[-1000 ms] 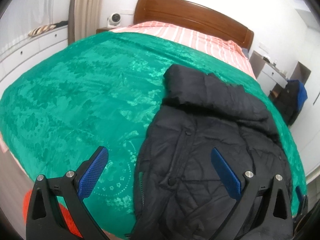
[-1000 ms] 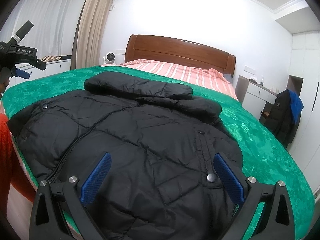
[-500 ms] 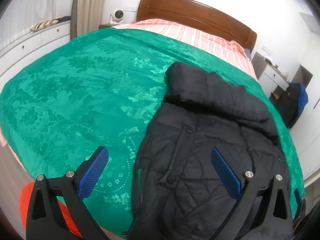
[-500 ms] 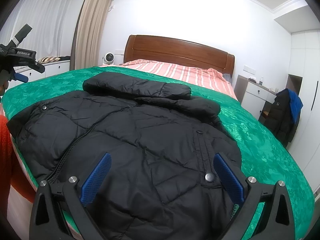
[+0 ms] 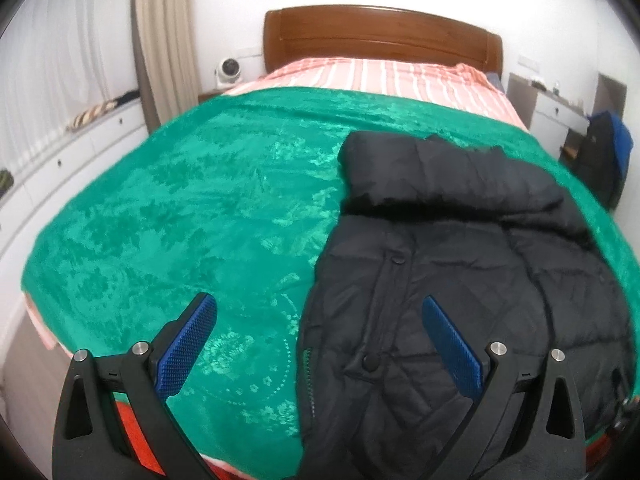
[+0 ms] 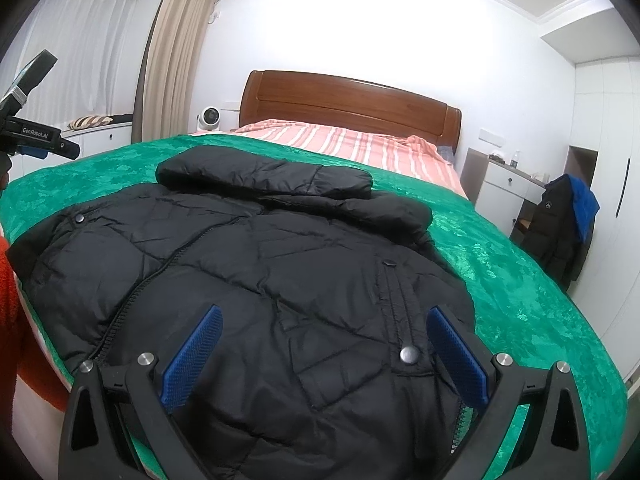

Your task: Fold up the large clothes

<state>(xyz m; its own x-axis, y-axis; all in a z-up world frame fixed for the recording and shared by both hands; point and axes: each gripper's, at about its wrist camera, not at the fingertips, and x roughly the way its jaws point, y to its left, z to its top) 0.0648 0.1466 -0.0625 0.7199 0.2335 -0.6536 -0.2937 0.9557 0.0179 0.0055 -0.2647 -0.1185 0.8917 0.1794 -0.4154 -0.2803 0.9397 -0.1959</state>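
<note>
A black puffer jacket (image 6: 256, 264) lies flat on the green blanket (image 6: 520, 304), hem towards me, hood folded over at the far end. In the left wrist view the jacket (image 5: 460, 264) fills the right half over the green blanket (image 5: 180, 208). My left gripper (image 5: 320, 340) hangs open above the jacket's left edge, holding nothing. Over the jacket's near hem my right gripper (image 6: 326, 354) stands open and empty, a snap button just inside its right finger. The left gripper's body (image 6: 32, 136) shows at the far left of the right wrist view.
The bed has a wooden headboard (image 6: 348, 100) and a striped pink sheet (image 6: 352, 144). A white drawer unit (image 6: 504, 192) and a chair draped with dark clothes (image 6: 564, 224) stand to the right. Low white cabinets (image 5: 68, 156) run along the left wall. An orange sleeve (image 6: 12, 320) is at my left.
The left gripper's view has tilted up and swung right, bringing the headboard towards the centre. The right gripper has barely moved. Both stay open; the jacket lies unchanged.
</note>
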